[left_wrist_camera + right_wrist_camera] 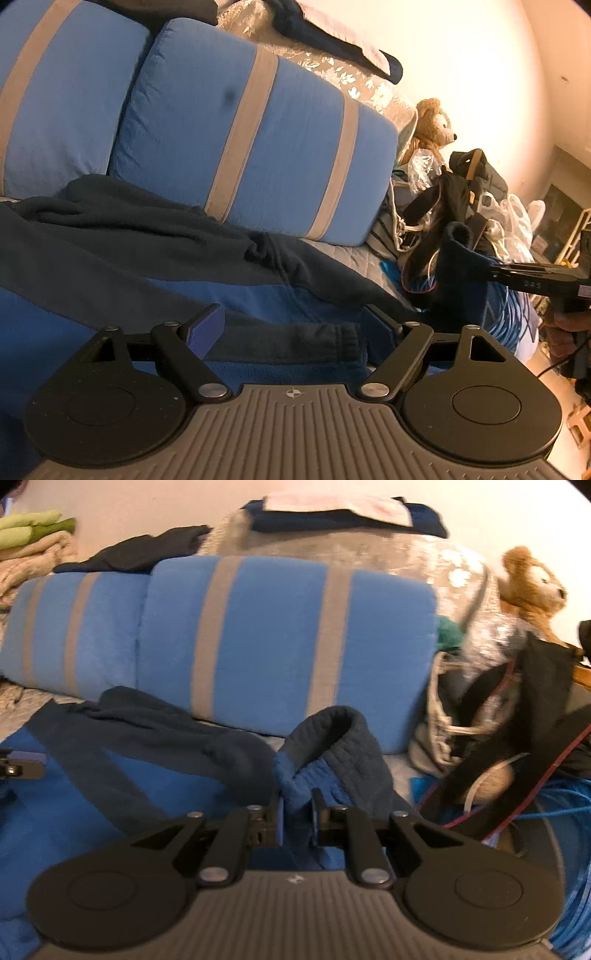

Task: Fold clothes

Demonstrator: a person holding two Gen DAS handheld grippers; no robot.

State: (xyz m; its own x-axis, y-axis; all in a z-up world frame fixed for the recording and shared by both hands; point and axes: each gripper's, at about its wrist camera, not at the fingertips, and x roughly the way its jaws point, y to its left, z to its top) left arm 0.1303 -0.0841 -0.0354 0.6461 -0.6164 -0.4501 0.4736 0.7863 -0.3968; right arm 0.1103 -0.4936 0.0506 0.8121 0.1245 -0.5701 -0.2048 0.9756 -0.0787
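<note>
A blue and navy sweatshirt (pixel 155 254) is spread over the bed (pixel 343 254), its body lying in front of two blue cushions with grey stripes (pixel 258 147) that stand along the far side.

The left tongs (pixel 291 328) are held wide apart just above the near part of the garment. A ribbed navy cuff (pixel 325 339) lies across the gap between the blue pads, but it is not pressed by either of them.

The right tongs (pixel 297 812) are nearly closed and clamped on a bunched fold of the sweatshirt, where blue fabric meets a ribbed navy band (pixel 340 731). That band is lifted off the bed and arches up above the fingers. In the left wrist view the same raised fold (pixel 458 266) is seen at the right, gripped by the right tongs, well apart from the left ones.

A brown teddy bear (pixel 532 587) is propped at the far right beside the cushions, above a pile of bags and black straps (pixel 517 716). Coiled blue cable (pixel 554 812) is seen at the near right. Folded clothes (pixel 332 513) are stacked on a pale patterned cover behind the cushions.
</note>
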